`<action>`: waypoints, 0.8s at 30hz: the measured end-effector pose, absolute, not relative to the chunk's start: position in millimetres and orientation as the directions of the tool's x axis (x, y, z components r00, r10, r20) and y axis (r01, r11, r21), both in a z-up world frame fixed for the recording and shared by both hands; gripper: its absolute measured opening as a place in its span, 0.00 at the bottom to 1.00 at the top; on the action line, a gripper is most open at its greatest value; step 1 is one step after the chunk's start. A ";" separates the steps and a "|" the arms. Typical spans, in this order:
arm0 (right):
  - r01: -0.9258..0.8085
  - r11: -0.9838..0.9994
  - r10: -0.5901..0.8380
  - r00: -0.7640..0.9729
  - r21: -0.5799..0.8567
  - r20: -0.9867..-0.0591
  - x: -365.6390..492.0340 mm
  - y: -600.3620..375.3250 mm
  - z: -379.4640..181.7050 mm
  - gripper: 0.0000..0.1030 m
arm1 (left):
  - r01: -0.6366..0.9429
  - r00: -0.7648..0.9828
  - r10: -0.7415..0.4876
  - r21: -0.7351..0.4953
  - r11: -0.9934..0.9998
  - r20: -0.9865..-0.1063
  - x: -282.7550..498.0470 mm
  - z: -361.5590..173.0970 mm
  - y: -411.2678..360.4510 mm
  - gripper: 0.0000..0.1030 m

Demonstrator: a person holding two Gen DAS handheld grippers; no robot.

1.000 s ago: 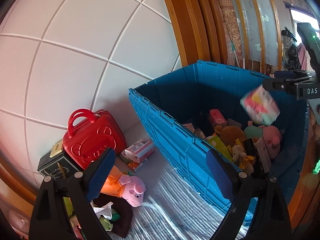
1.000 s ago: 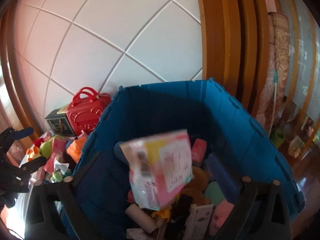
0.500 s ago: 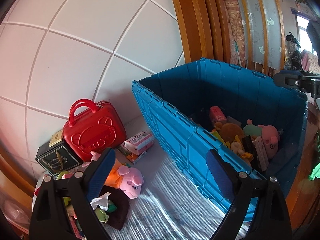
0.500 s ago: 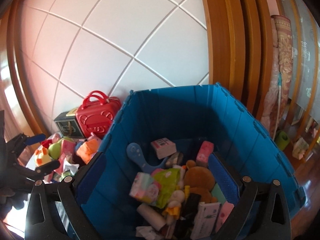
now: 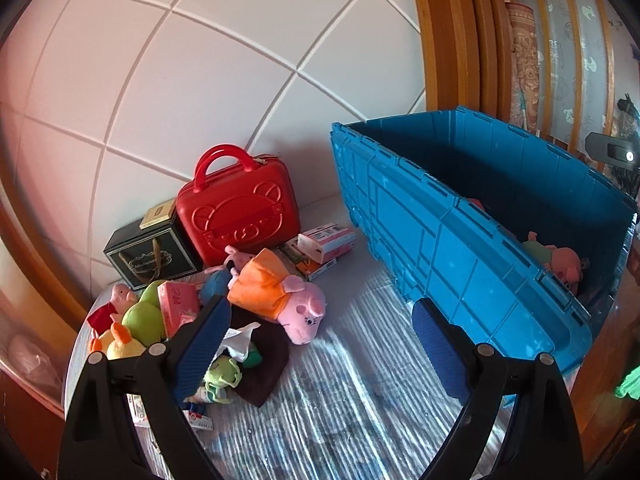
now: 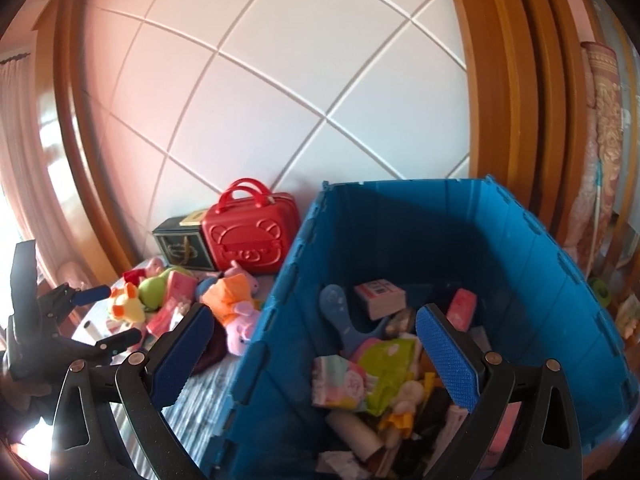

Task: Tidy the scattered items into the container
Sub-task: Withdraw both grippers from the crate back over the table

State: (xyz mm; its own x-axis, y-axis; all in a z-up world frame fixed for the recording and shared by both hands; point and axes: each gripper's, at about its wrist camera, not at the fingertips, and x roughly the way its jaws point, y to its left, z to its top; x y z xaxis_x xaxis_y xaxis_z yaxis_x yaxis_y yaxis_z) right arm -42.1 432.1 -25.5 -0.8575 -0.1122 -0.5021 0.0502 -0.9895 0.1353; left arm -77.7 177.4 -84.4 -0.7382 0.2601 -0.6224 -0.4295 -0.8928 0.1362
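The blue crate (image 5: 440, 240) (image 6: 280, 320) stands open on the striped mat and holds several toys and boxes, with a pink-and-green packet (image 6: 340, 380) lying on top. Left of it is a loose pile: a pink pig plush in an orange dress (image 5: 280, 296) (image 6: 232, 300), a green plush (image 5: 144, 316) and a pink packet (image 5: 176, 304). My left gripper (image 5: 318, 316) (image 6: 108, 318) hangs open and empty just above the mat, between pile and crate. My right gripper (image 6: 314, 320) is open and empty over the crate's near left wall.
A red toy suitcase (image 5: 240, 208) and a black box (image 5: 152, 252) stand against the white panelled wall behind the pile. Pink cartons (image 5: 328, 240) lie beside the crate's corner. A brown cloth (image 5: 268, 364) lies under the pile. Wooden door frames rise to the right.
The pink packet fell from between the right gripper's jaws and now lies in the crate. Both grippers swung left; the left one came closer to the toy pile.
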 end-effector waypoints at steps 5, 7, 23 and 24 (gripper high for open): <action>0.097 -0.987 -0.148 -0.863 0.129 -0.482 -35.5 397.2 -14.4 1.00 | -0.361 -0.750 0.220 0.108 -0.926 -0.623 -69.2 -84.6 139.7 0.90; 0.115 -0.985 -0.162 -0.864 0.128 -0.476 -32.5 381.0 -10.8 1.00 | -0.336 -0.754 0.205 0.098 -0.937 -0.624 -63.9 -84.5 122.7 0.90; 0.238 -0.967 -0.253 -0.828 0.096 -0.500 2.9 202.4 5.5 1.00 | -0.076 -0.758 0.009 0.074 -0.994 -0.652 -12.3 -66.2 -36.1 0.90; 0.234 -0.967 -0.250 -0.824 0.097 -0.508 7.0 193.9 4.0 1.00 | -0.069 -0.752 0.002 0.075 -0.995 -0.659 -9.1 -66.4 -43.0 0.90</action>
